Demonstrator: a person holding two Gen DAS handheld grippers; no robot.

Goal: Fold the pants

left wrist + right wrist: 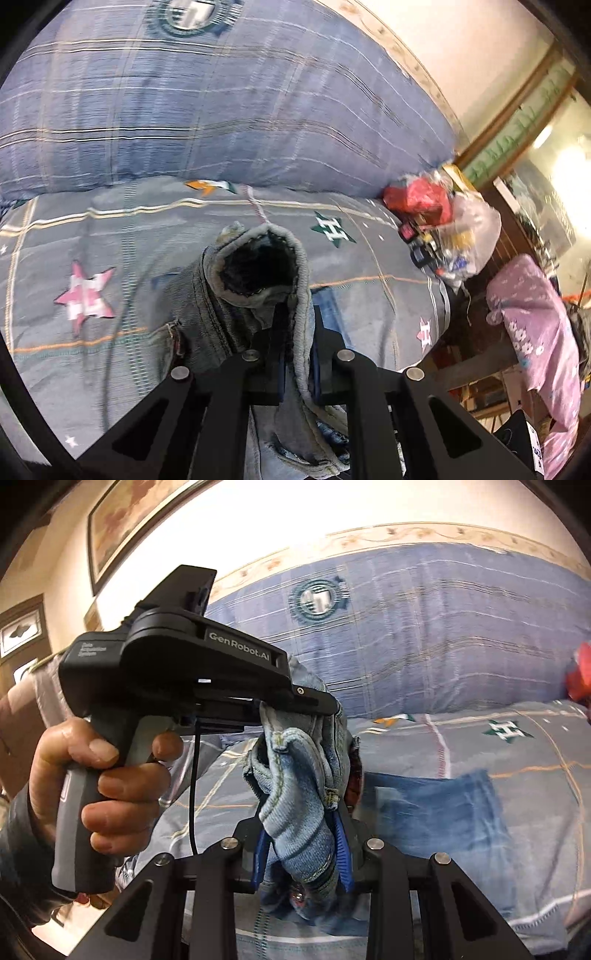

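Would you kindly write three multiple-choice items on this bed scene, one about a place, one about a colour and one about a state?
1. Where does the red bag lie?
A. at the bed's right edge, by the pillow
B. on the jeans
C. on the floor

2. What colour is the big star on the bedspread?
A. yellow
B. pink and white
C. black

3. How is the right gripper?
A. open and empty
B. out of view
C. shut on the jeans

Answers: 1 A, it sits against the blue pillow; 2 B, pink checks show; 3 C, denim is bunched between its blue pads.
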